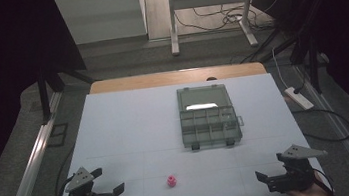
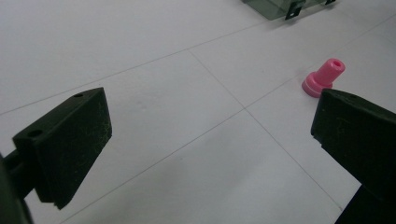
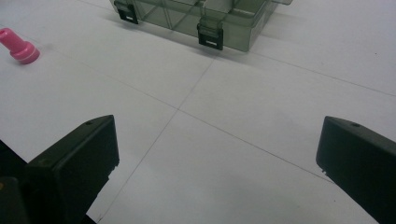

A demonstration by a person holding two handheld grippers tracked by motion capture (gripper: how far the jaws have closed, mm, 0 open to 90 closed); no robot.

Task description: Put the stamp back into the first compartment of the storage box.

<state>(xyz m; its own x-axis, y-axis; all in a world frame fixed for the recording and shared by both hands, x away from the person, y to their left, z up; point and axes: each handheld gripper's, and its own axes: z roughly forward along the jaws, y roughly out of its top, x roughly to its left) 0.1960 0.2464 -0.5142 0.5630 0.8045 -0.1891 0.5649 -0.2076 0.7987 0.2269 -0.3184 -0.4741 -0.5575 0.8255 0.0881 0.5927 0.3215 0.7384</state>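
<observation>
From above, on the white table [image 1: 131, 128], the little pink piece [image 1: 171, 181] stands alone near my edge, between my two grippers and well short of the open compartment box [image 1: 208, 116]; my left gripper [image 1: 104, 189] and right gripper [image 1: 270, 166] rest low at the near corners, both spread, forearms coming in from below and angled inward. Along my left gripper's jaws, which stand wide apart with nothing between them, the piece [image 2: 323, 78] sits upright just beyond the right jaw: a flared base under a narrow hollow neck. I judge it light, stiff and easily tipped, best pinched across the neck. Along my right gripper's jaws, equally wide and empty, the piece [image 3: 18, 45] is far off to the left, the box's latches [image 3: 209, 36] ahead.
</observation>
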